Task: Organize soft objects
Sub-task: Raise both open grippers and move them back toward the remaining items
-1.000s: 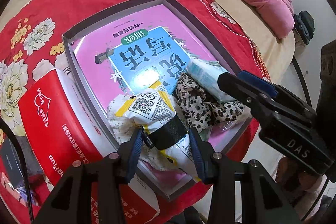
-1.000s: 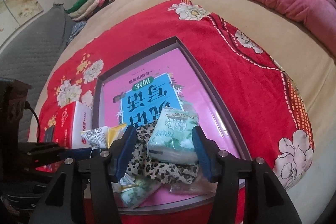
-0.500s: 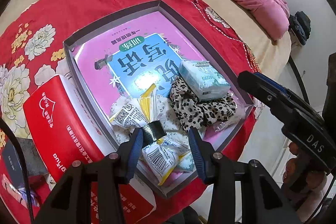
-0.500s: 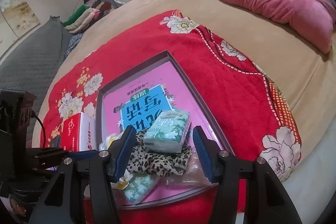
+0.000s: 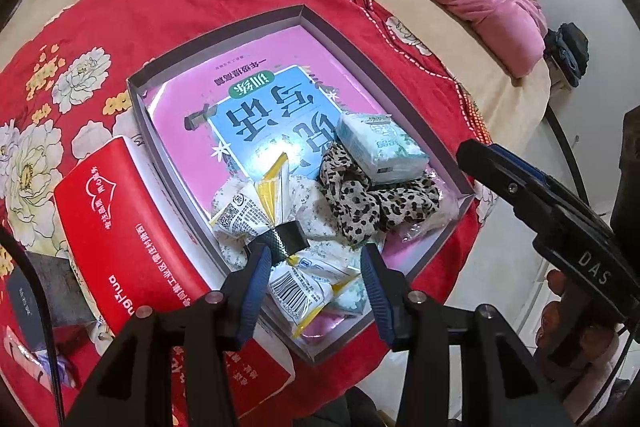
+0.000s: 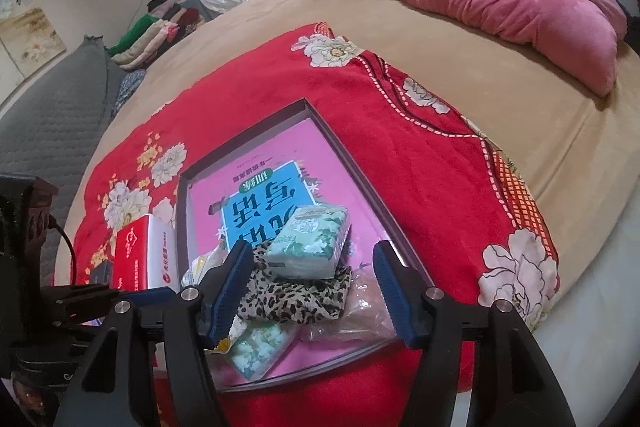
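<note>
Below us, a tan bed (image 6: 460, 79) carries a red floral blanket (image 5: 168, 7). On the blanket sits a shallow grey cardboard box tray (image 5: 344, 39) lined with a pink and blue book (image 5: 256, 107). At its near end we see a leopard-print cloth (image 5: 368, 203) with a pale green tissue pack (image 5: 380, 147) resting on it, beside a yellow-and-white snack bag (image 5: 256, 211). Our left gripper (image 5: 316, 287) and right gripper (image 6: 308, 291) hover above, fingers spread, holding nothing.

Leopard-print cloth (image 5: 376, 203), mint-green floral tissue pack (image 6: 308, 247), pink-and-blue book (image 5: 256, 107), red floral blanket (image 6: 400, 131).
</note>
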{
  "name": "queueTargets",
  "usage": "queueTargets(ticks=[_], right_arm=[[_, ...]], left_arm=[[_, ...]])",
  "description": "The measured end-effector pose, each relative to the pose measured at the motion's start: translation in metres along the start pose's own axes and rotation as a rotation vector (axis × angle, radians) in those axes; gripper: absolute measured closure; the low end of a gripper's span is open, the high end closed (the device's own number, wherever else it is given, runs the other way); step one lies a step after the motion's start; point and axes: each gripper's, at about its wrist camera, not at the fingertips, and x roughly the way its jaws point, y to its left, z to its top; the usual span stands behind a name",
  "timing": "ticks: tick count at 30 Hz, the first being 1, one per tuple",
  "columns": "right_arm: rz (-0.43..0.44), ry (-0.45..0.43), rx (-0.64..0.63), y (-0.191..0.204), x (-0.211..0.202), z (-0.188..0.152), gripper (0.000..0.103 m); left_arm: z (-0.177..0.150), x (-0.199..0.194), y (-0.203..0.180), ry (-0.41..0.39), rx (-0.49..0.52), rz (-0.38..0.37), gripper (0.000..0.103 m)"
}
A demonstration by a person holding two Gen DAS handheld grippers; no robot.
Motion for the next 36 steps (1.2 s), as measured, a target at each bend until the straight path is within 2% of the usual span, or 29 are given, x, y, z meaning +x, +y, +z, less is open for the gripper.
queueTargets(ticks=[8, 12, 19, 24, 36], right_arm=[[-0.023, -0.006, -0.002, 0.005, -0.007, -0.001, 0.036], [-0.031, -0.007, -0.010, 0.009, -0.010, -0.002, 0.034], [-0.056, -0.012, -0.016, 0.016, -0.016, -0.002, 0.032], [-0.078, -0.026, -0.024, 0.023, -0.024, -0.004, 0.029], [-0.134, -0.067, -0.059, 0.046, -0.045, -0.006, 0.028]], left_arm=[[-0.003, -0.011, -0.003, -0.019, 0.017, 0.003, 0.048], [-0.005, -0.017, -0.003, -0.032, 0.026, 0.019, 0.041], [-0.011, -0.026, 0.001, -0.045, 0.022, 0.033, 0.040], [-0.017, -0.035, 0.003, -0.060, 0.026, 0.053, 0.026], [-0.033, -0.067, 0.021, -0.107, -0.015, 0.065, 0.022]])
